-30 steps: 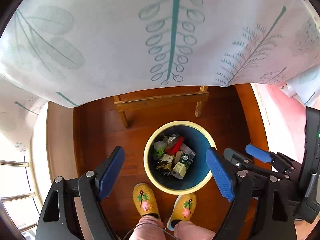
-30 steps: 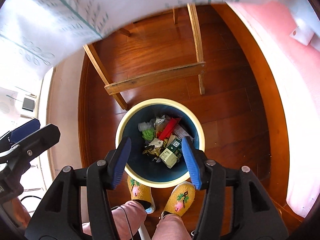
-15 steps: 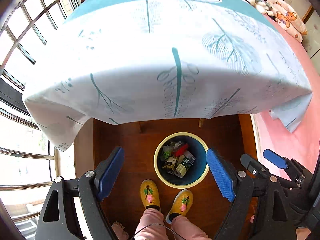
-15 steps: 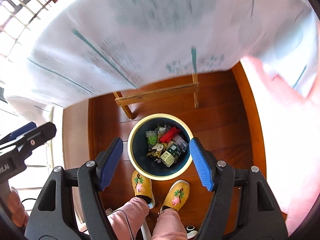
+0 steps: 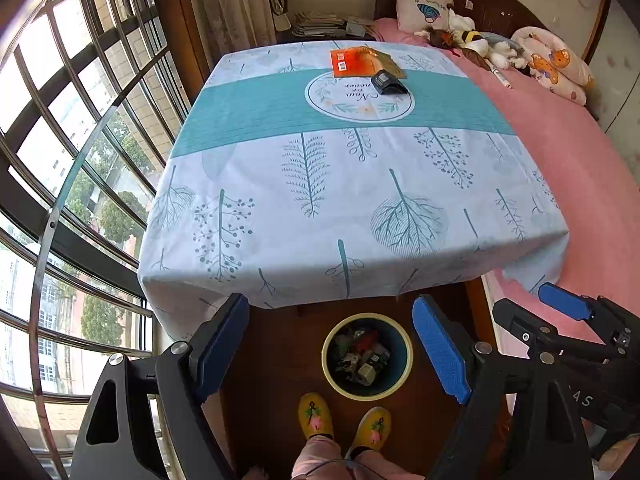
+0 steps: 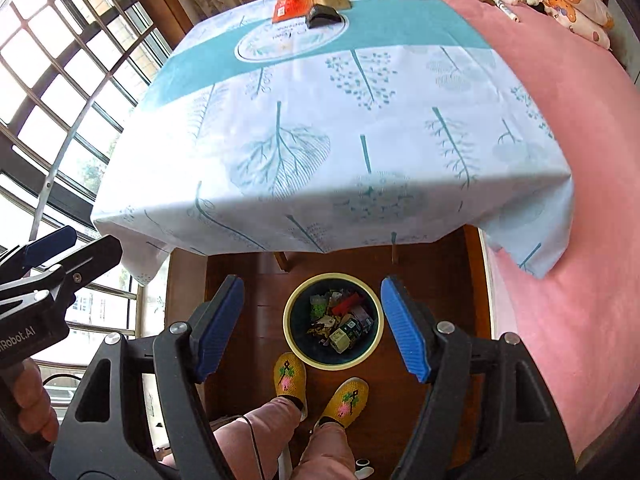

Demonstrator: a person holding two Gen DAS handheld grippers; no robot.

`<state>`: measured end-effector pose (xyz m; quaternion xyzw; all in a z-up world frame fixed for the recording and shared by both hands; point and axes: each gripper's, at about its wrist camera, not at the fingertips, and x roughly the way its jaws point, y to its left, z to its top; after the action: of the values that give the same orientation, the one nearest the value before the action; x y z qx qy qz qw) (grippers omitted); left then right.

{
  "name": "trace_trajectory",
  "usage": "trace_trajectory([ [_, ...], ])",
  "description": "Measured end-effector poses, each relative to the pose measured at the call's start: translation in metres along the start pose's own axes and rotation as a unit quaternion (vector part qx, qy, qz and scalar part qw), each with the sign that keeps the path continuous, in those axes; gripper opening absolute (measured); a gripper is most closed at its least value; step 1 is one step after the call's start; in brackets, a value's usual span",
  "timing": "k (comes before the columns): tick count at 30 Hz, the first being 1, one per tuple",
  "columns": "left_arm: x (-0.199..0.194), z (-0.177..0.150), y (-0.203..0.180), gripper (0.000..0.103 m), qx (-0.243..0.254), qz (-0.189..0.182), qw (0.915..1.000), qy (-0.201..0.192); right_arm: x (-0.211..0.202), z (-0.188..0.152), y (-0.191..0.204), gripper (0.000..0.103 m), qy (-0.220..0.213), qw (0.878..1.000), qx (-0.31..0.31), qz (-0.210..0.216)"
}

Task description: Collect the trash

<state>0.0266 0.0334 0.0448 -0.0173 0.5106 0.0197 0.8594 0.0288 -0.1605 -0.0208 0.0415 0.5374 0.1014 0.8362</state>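
A round bin (image 5: pixel 403 376) with a yellow rim and blue inside stands on the wood floor by the table's near edge, holding several pieces of trash (image 5: pixel 362 356). It also shows in the right wrist view (image 6: pixel 297 346). On the far part of the table lie an orange packet (image 5: pixel 354 62), a gold packet (image 5: pixel 390 62) and a small black packet (image 5: pixel 388 83). My left gripper (image 5: pixel 332 346) is open and empty, high above the floor. My right gripper (image 6: pixel 312 326) is open and empty above the bin.
A table with a white and teal leaf-print cloth (image 5: pixel 344 184) fills the middle. A pink bed (image 5: pixel 580 168) with plush toys lies to the right. Barred windows (image 5: pixel 60 160) are on the left. The person's yellow slippers (image 5: pixel 316 418) stand beside the bin.
Both grippers have risen and tilted up from over the bin, so the tabletop with its packets, the bed and the windows have come into view. Both stay open.
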Motion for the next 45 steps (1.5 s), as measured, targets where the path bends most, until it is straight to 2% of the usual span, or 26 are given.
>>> trace_trajectory([
  [11, -0.070, 0.026, 0.001, 0.085, -0.011, 0.026, 0.9975, -0.065, -0.094, 0.032, 0.018, 0.068, -0.058, 0.998, -0.015, 0.016],
  [18, -0.090, 0.026, -0.002, 0.085, -0.025, 0.033, 0.9955, -0.086, -0.136, 0.037, 0.029, 0.068, -0.098, 0.995, -0.029, 0.003],
  [25, -0.095, 0.021, -0.010, 0.085, -0.030, 0.032, 0.9947, -0.093, -0.145, 0.031, 0.032, 0.068, -0.108, 0.993, -0.037, -0.004],
  [45, -0.080, 0.019, -0.013, 0.085, -0.029, 0.029, 0.9965, -0.073, -0.140, 0.027, 0.026, 0.069, -0.114, 0.993, -0.040, -0.012],
])
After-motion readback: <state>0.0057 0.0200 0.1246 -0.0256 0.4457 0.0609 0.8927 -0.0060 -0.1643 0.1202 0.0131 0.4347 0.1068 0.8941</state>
